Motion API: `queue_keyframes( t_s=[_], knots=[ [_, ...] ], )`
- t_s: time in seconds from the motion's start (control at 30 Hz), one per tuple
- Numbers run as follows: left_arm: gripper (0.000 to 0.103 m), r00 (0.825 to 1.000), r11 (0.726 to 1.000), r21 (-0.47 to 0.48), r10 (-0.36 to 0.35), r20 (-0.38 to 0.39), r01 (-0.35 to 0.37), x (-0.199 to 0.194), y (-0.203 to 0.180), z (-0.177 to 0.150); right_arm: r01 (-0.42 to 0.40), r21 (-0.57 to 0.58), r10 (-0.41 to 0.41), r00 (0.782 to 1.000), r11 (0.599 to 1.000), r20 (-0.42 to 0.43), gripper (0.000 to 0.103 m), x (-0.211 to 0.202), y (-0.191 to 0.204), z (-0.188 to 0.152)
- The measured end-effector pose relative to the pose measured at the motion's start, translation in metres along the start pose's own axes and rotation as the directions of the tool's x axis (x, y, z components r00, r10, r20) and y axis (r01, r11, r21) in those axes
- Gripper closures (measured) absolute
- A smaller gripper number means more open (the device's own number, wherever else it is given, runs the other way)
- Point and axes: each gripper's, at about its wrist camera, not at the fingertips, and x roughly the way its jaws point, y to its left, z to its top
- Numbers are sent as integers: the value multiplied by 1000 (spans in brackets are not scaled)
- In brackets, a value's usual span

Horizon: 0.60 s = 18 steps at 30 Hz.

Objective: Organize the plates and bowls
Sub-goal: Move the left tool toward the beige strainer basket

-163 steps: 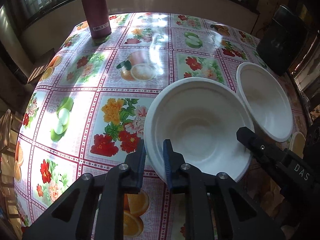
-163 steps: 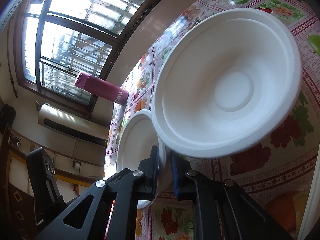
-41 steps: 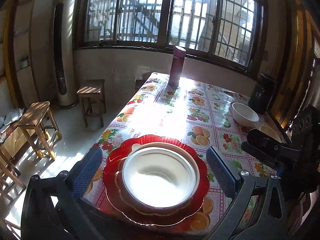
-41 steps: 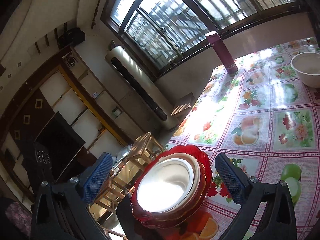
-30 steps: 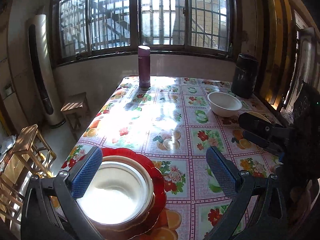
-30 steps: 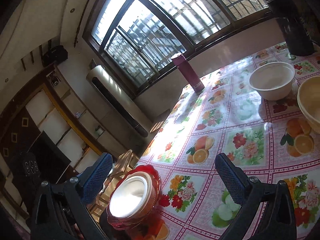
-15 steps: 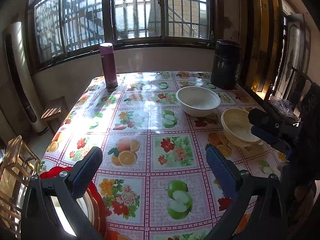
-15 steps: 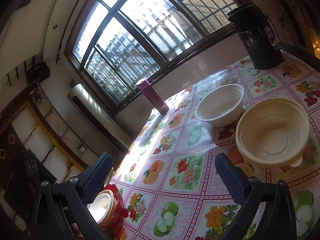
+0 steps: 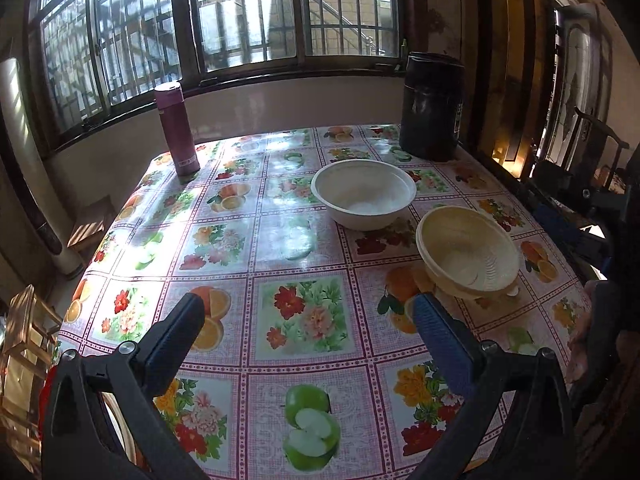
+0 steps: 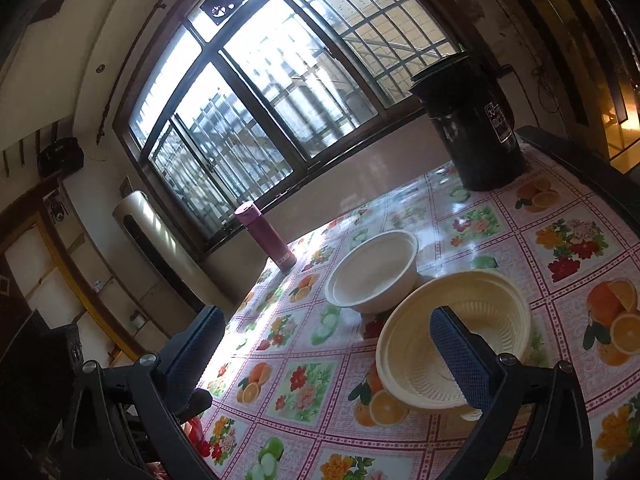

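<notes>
White bowl (image 9: 363,199) upright on the flowered tablecloth (image 9: 300,240), just above centre of the left wrist frame; same bowl (image 10: 372,276) at centre of the right wrist frame. Appears in the right wrist view as two nested rims, though hard to tell for certain. Cream ribbed bowl (image 9: 468,254) right of centre in the left wrist frame, just beside the white one, rims near but apart there; in the right wrist frame (image 10: 452,340) lower right of centre, overlapping the white bowl's base in the view, so contact cannot be told. Small tab at its lower rim.

Left gripper (image 9: 308,320) in the lower half of its frame, jaws spread wide, nothing between them but tablecloth; blue-padded fingers (image 9: 438,334) angled outward. Right gripper (image 10: 324,340) likewise spread wide, holding nothing; right finger (image 10: 460,356) drawn across the cream bowl in the picture, above it rather than touching as far as can be judged. Also seen at the right edge of the left wrist frame (image 9: 568,220), dark and partly cut off.

Red plate edge (image 9: 46,392) at the lower left border of the left wrist frame, mostly hidden behind the gripper body; red sliver (image 10: 196,428) at lower left of the right wrist frame too.

Maroon flask (image 9: 177,128) upright in the upper left, near the table's far corner. Black canister (image 9: 432,106) upright in the upper right, behind the white bowl. Barred window (image 9: 240,20) across the top.
</notes>
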Motion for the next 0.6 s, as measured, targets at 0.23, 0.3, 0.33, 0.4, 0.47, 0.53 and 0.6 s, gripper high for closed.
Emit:
queue_keyframes(
  t_s=[0.23, 0.3, 0.33, 0.4, 0.47, 0.53, 0.6],
  knots=[
    [0, 998, 999, 6, -39, -46, 39, 38, -25, 26, 60, 46, -61, 998, 997, 15, 0, 0, -50, 27],
    [0, 995, 997, -12, -72, -74, 71, 55, -33, 34, 44, 110, -46, 999, 993, 17, 0, -2, -69, 29],
    [0, 993, 997, -21, -82, -91, 80, 64, -36, 37, 32, 149, -34, 999, 988, 14, 0, -2, -79, 31],
    [0, 987, 993, -60, -105, -124, 98, 82, -41, 42, 16, 213, -17, 1000, 977, 6, 0, -1, -94, 32],
    [0, 974, 981, -128, -164, -154, 145, 98, -44, 44, 7, 260, -3, 1000, 966, -15, 0, 4, -105, 32],
    [0, 965, 966, -198, -201, -170, 166, 111, -45, 44, 7, 295, 7, 999, 955, -47, 0, 11, -114, 29],
    [0, 964, 959, -240, -197, -178, 151, 120, -48, 40, 9, 337, 20, 996, 941, -82, 0, 18, -122, 27]
  ],
)
